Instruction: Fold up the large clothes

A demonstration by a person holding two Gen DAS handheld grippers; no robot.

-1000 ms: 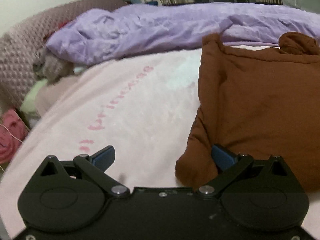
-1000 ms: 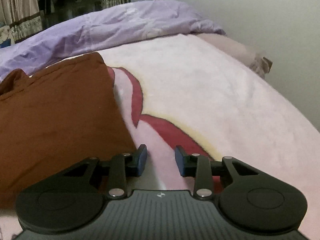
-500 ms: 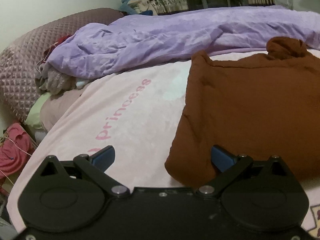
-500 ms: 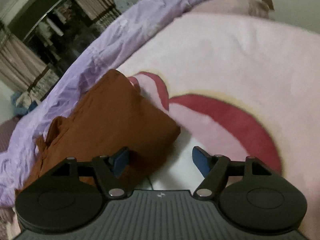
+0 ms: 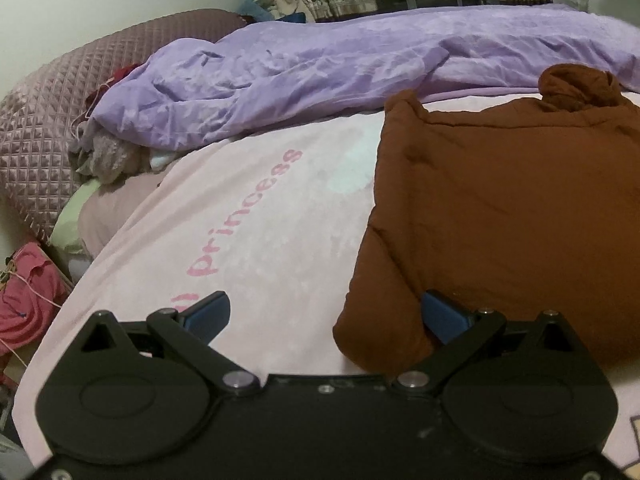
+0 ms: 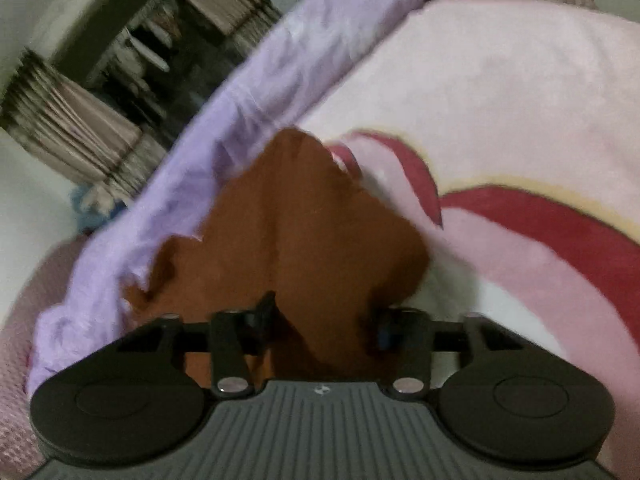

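A folded brown garment (image 5: 500, 208) lies on the pink bed blanket (image 5: 256, 216). It also shows in the right wrist view (image 6: 304, 232). My left gripper (image 5: 324, 314) is open and empty, low over the blanket, with the garment's near left corner between its jaws, next to the right finger (image 5: 442, 314). My right gripper (image 6: 324, 320) is open and tilted, with the garment's near right corner between its jaws. Whether its fingers touch the cloth is blurred.
A crumpled purple duvet (image 5: 344, 80) lies along the far side of the bed, touching the garment's far edge. A quilted pink headboard cushion (image 5: 44, 120) and loose clothes (image 5: 104, 156) sit at the left. Red fabric (image 5: 28, 280) hangs off the bed's left edge. Curtains (image 6: 72, 120) stand beyond.
The left gripper drew back slightly and stayed open. The right gripper opened wider, rolled, and moved left over the garment's near right corner.
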